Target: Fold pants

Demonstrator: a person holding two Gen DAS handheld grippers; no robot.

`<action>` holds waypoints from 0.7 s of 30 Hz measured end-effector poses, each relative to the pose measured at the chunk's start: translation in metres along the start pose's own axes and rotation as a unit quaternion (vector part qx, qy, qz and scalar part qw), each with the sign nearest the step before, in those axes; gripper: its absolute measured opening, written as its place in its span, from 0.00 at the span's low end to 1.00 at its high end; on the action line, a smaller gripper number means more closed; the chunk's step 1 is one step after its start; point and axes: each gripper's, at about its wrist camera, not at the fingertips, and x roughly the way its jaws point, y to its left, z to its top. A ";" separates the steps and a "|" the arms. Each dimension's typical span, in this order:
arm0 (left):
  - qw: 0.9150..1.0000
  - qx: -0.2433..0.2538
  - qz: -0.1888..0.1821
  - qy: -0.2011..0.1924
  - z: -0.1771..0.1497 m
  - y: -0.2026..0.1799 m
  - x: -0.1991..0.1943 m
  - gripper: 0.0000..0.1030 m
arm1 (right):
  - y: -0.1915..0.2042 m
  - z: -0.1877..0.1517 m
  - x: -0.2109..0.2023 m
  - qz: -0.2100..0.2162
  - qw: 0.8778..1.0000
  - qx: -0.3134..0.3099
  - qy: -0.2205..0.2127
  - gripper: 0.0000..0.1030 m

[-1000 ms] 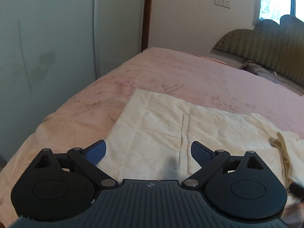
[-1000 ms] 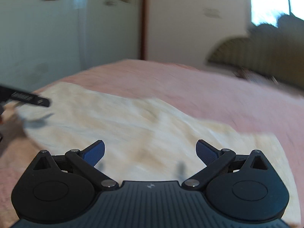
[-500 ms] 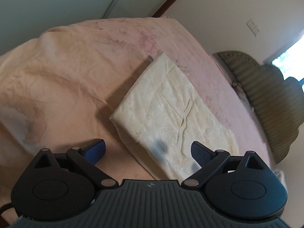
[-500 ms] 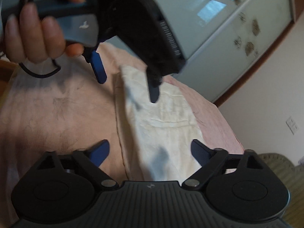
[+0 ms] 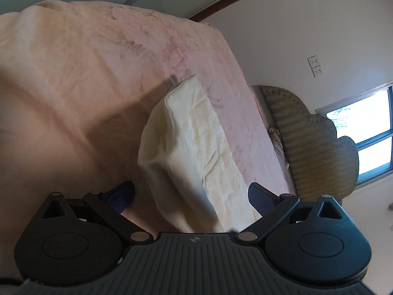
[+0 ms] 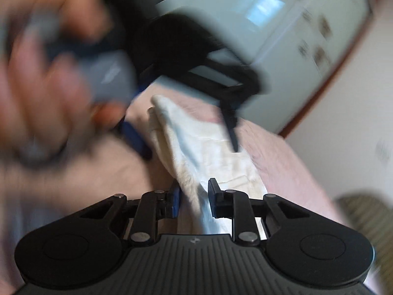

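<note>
The cream pants [image 5: 194,147] lie folded into a long strip on the pink bedspread [image 5: 86,73], their near edge lifted into a ridge. My left gripper [image 5: 191,194] is open with that edge between its blue fingers. In the right wrist view my right gripper [image 6: 192,200] is shut on the pants [image 6: 211,162], pinching a raised fold. The left gripper [image 6: 189,145], blurred and held by a hand [image 6: 41,98], straddles the same fold further along.
A padded green headboard [image 5: 314,147] stands at the bed's far end under a window [image 5: 363,132]. Pale wardrobe doors [image 6: 294,24] and a brown door frame run along the bed's side. The bed edge drops off at the left.
My right gripper has closed on the pants' edge and raised it into a ridge. The left gripper has moved in closer over that edge and stays open.
</note>
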 end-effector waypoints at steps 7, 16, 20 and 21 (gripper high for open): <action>1.000 0.014 0.013 -0.007 0.016 -0.008 0.017 0.92 | -0.086 0.002 0.004 0.115 0.970 0.213 0.020 0.22; 0.983 0.130 0.122 -0.043 0.012 -0.032 0.024 0.18 | -0.101 -0.024 0.054 0.107 0.960 0.245 0.087 0.24; 0.973 0.181 0.117 -0.080 -0.004 -0.056 0.007 0.13 | -0.110 -0.019 0.051 0.120 0.957 0.255 0.060 0.28; 0.968 0.202 0.117 -0.090 -0.011 -0.068 0.002 0.12 | -0.114 -0.015 0.054 0.120 0.959 0.250 0.054 0.28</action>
